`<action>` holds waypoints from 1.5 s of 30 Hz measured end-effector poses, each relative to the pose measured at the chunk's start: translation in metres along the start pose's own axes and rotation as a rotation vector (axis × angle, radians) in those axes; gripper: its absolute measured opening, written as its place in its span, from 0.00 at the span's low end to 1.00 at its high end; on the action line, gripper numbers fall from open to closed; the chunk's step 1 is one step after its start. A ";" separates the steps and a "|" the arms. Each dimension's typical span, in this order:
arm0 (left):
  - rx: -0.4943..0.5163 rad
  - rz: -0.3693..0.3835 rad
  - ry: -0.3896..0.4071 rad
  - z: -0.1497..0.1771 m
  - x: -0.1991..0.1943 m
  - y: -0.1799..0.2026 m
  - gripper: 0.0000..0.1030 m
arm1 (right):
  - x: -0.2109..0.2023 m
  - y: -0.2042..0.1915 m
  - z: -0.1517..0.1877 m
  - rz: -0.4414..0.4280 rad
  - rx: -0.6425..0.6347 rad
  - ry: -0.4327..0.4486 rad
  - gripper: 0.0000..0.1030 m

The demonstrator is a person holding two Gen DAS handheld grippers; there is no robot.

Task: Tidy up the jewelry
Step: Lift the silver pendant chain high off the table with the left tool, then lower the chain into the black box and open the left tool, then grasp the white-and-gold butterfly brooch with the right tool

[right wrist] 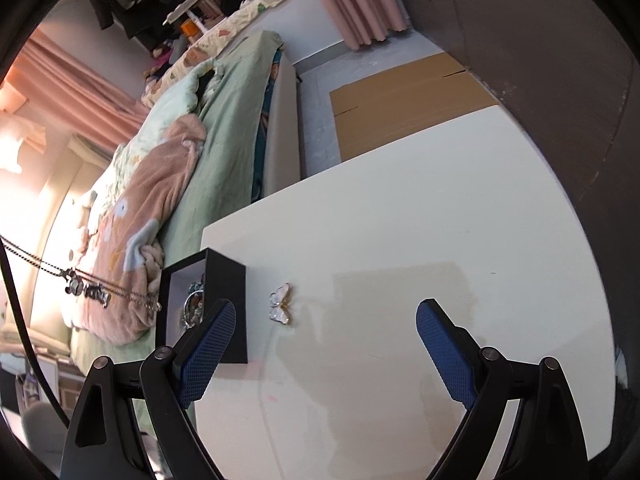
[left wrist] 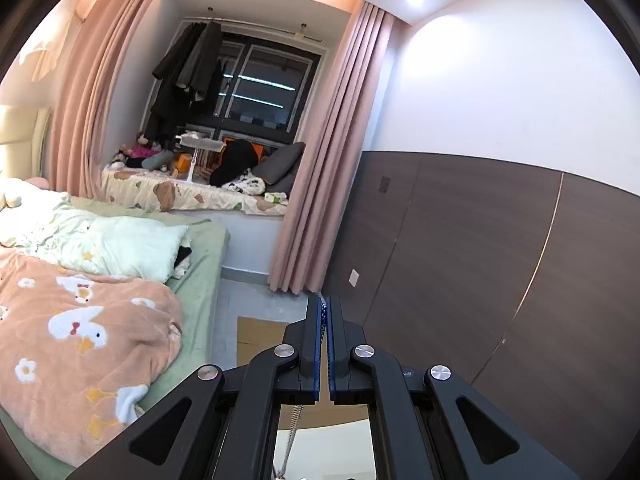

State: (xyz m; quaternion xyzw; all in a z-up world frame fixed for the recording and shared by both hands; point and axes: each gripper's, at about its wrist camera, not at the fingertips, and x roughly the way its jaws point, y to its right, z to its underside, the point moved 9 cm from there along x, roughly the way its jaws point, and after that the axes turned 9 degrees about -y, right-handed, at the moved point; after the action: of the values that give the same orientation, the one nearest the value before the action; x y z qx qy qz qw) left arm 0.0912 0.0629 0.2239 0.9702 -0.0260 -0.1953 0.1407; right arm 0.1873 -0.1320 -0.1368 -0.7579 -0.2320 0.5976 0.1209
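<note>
Between the closed fingers of the left gripper (left wrist: 324, 312), a thin chain (left wrist: 323, 311) is seen pinched near the blue pads, and a silvery length of it hangs below the linkage toward the white table (right wrist: 400, 216). In the right wrist view, the right gripper (right wrist: 324, 320) is held wide apart above the tabletop, with nothing between its pads. Just beyond its left finger, a black jewelry box (right wrist: 226, 280) stands open at the table's near-left corner, with ornaments dimly seen inside. Beside the box, a white butterfly brooch (right wrist: 281, 304) lies on the table. To the left, a necklace (right wrist: 86, 290) with pendants is seen stretched in the air, off the table. Farther off, a bed (right wrist: 224, 120) with a peach blanket (left wrist: 80, 320) is visible.
</note>
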 end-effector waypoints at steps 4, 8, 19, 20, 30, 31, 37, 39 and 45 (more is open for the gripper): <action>-0.044 0.018 -0.044 0.017 0.016 -0.018 0.01 | 0.012 -0.012 0.000 0.022 -0.043 -0.021 0.89; -0.093 0.047 -0.100 0.043 0.040 -0.039 0.01 | 0.026 -0.021 0.001 0.067 -0.096 -0.047 0.87; -0.293 0.069 -0.286 0.140 0.112 -0.103 0.02 | 0.048 -0.030 -0.005 0.142 -0.199 -0.092 0.87; -0.323 0.066 -0.318 0.153 0.121 -0.111 0.02 | 0.049 -0.031 -0.004 0.157 -0.222 -0.095 0.87; -0.347 0.019 -0.563 0.234 0.166 -0.142 0.18 | 0.067 -0.043 0.020 0.298 -0.491 -0.115 0.87; -0.345 0.011 -0.569 0.236 0.167 -0.144 0.47 | 0.069 -0.044 0.020 0.306 -0.504 -0.115 0.87; -0.367 0.019 -0.535 0.230 0.158 -0.159 1.00 | 0.087 -0.045 0.026 0.373 -0.586 -0.139 0.66; -0.360 0.003 -0.524 0.228 0.155 -0.163 1.00 | 0.091 -0.043 0.024 0.393 -0.589 -0.139 0.63; -0.387 -0.010 -0.517 0.227 0.153 -0.176 1.00 | 0.099 -0.054 0.019 0.383 -0.610 -0.105 0.58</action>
State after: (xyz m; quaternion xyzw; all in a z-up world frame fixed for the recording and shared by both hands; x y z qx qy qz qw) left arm 0.1441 0.1562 -0.0837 0.8438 -0.0183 -0.4373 0.3105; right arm 0.1753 -0.0383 -0.2007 -0.7572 -0.2592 0.5508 -0.2367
